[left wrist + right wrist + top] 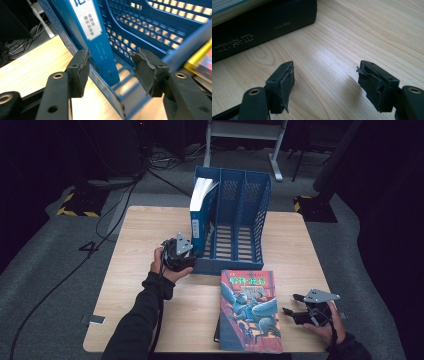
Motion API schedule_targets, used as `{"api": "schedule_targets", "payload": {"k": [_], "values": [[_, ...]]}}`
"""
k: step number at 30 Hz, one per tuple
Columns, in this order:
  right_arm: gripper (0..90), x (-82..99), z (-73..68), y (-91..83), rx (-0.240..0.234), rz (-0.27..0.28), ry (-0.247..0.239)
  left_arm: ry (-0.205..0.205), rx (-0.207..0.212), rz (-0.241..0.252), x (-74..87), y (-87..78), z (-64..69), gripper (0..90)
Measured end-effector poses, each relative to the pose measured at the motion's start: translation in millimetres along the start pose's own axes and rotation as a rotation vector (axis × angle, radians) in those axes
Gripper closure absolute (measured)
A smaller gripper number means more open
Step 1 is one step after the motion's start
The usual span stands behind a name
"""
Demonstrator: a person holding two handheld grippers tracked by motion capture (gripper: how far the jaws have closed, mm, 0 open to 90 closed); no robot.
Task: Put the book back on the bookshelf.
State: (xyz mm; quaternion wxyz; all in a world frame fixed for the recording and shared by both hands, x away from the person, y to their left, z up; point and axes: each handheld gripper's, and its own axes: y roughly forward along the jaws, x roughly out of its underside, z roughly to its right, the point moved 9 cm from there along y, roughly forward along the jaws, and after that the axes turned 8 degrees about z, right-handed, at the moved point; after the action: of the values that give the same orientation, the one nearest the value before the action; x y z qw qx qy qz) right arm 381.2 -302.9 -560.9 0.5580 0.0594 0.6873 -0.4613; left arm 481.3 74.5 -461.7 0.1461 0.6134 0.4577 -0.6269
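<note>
Left gripper view: my left gripper [110, 72] has its rubber-padded fingers [80, 70] apart, not pressing anything; the blue book [100, 47], glossy spine w/ white label, stands upright between them, inside the leftmost slot of the perforated blue plastic file rack [160, 27]. The rack's low front wall sits just under the fingers. On the pale wood-grain counter [352, 35], my right gripper [325, 85] hovers w/ fingers spread, nothing held. A black book [262, 27] lies near it under a colourful illustrated book [250, 310].

Lit tabletop [150, 235] amid dark surroundings; gripper views sharp, slight glare on the wood
</note>
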Motion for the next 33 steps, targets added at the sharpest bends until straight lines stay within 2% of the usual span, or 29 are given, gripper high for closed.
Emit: {"api": "schedule_targets", "payload": {"k": [6, 14, 21, 23, 28, 33], "values": [[29.3, -3.0, -1.6, -3.3, -0.004, 0.008, 0.009, 0.025, 0.055, 0.002, 8.2, -22.1, 16.3, 40.4], [29.1, -8.4, -3.8, -8.0, 0.001, 0.018, 0.013, 0.070, 0.146, -0.052, 35.8, -43.7, 45.3, 38.3], [27.7, -15.6, -11.4, -12.6, -0.008, 0.026, -0.001, 0.091, 0.205, -0.097, 61.2, -52.0, 65.4, 34.9], [27.7, -18.5, -13.6, -14.4, -0.008, 0.026, -0.007, 0.101, 0.210, -0.119, 68.3, -52.9, 70.3, 32.1], [28.0, -30.7, -24.2, -24.0, -0.032, 0.041, 0.006, 0.093, 0.265, -0.172, 87.6, -55.0, 90.1, 24.6], [28.4, -35.7, -29.7, -29.5, -0.036, 0.046, 0.010, 0.122, 0.334, -0.216, 102.3, -58.2, 112.7, 22.7]]}}
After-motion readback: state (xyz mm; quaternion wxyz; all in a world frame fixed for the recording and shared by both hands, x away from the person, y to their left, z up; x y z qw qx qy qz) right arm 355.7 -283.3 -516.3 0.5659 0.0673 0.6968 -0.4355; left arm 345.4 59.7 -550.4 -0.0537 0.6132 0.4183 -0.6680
